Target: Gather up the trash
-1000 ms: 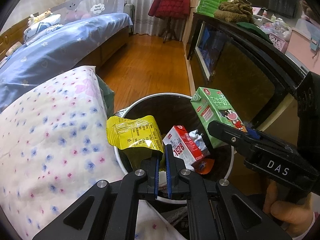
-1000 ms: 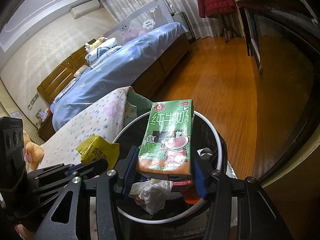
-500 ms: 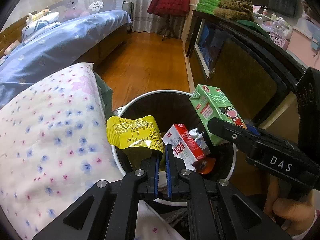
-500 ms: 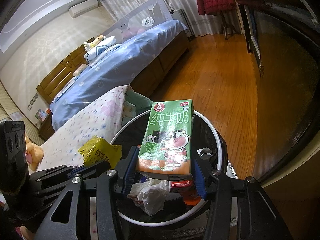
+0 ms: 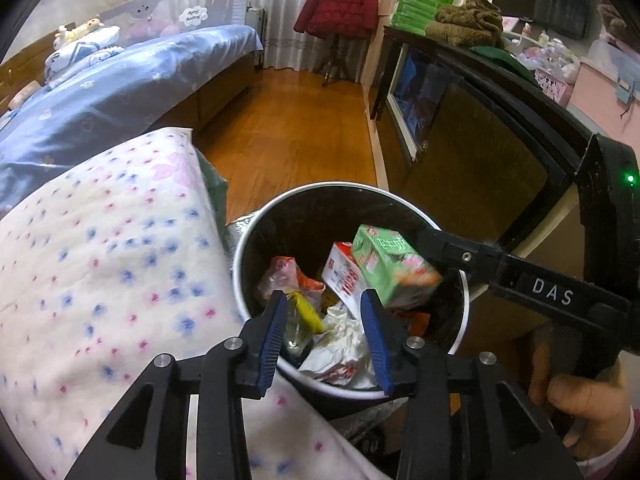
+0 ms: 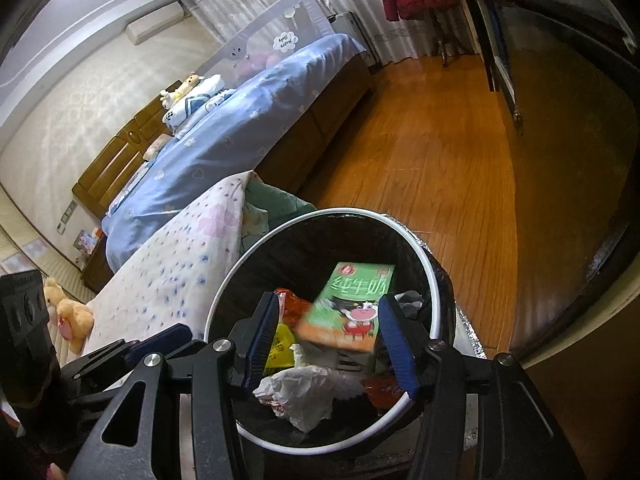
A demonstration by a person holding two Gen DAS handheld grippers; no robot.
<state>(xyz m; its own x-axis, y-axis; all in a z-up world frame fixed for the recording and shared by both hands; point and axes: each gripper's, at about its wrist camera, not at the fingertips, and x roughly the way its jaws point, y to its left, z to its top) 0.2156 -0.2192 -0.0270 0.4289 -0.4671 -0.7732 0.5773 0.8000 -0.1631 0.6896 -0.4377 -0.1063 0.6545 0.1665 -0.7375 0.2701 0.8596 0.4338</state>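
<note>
1. White-rimmed trash bin (image 5: 236, 264) with its black liner: both held items have dropped into it since half a second ago. It stands on the wooden floor, floral quilt (image 5: 100, 264) to its left, dark cabinet (image 5: 480, 152) to its right.
2. Right gripper (image 6: 334, 340): jaws now spread wide and empty; half a second ago they clamped the green milk carton (image 6: 352, 308). Carton lies tilted and motion-blurred on the pile inside the bin, so I judge it barely settled.
3. Left gripper (image 5: 326, 338): jaws likewise apart, holding nothing. The yellow wrapper (image 5: 308, 312) it pinched before sits in the bin, near side, among crumpled white paper (image 5: 340, 344).
4. Task read: both pieces binned; both hands free for the next pickup.
5. Writing: carton reads "纯牛奶", with a cartoon cow. Right gripper's body reads "DAS". Red-and-white carton (image 5: 342, 276), beside the green one, has print too blurred to read now.
</note>
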